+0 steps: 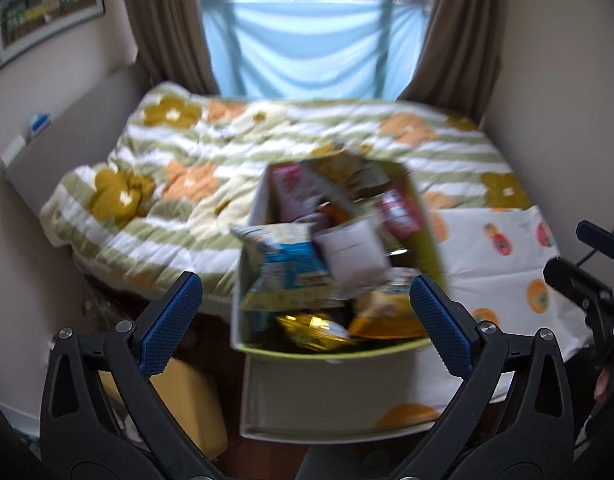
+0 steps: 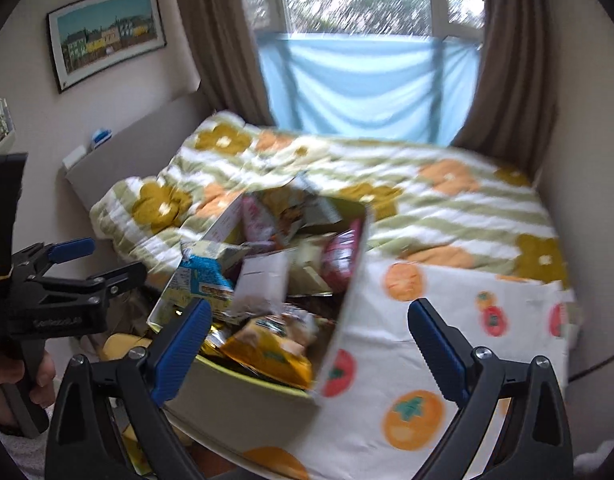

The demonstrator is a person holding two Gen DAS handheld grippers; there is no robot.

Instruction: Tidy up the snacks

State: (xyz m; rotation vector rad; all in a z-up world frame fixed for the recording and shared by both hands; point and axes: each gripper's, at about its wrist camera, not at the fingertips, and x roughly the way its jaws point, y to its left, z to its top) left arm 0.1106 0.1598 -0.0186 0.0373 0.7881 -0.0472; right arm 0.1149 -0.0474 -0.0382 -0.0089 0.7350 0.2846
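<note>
An open-topped box (image 1: pixel 327 384) with a yellow-green rim stands at the near edge of the bed, crammed with snack packets. Among them are a blue-and-yellow bag (image 1: pixel 283 264), a white packet (image 1: pixel 351 252), a pink packet (image 1: pixel 295 192) and a gold wrapper (image 1: pixel 311 328). My left gripper (image 1: pixel 305 284) hangs open in front of the box, touching nothing. My right gripper (image 2: pixel 310 312) is open too, a little back from the box (image 2: pixel 243 404), with nothing between its pads. Each view shows the other gripper at its side: the right gripper (image 1: pixel 579 256) and the left gripper (image 2: pixel 113 258). Both views are blurred.
The bed carries a flowered striped quilt (image 1: pixel 195 168) and a white persimmon-print cloth (image 2: pixel 467 320). A window with a blue cloth (image 1: pixel 307 52) and brown curtains lies beyond. A grey board (image 1: pixel 67 148) lines the left wall. A yellow object (image 1: pixel 187 400) lies on the floor. A hand (image 2: pixel 11 376) grips the left tool.
</note>
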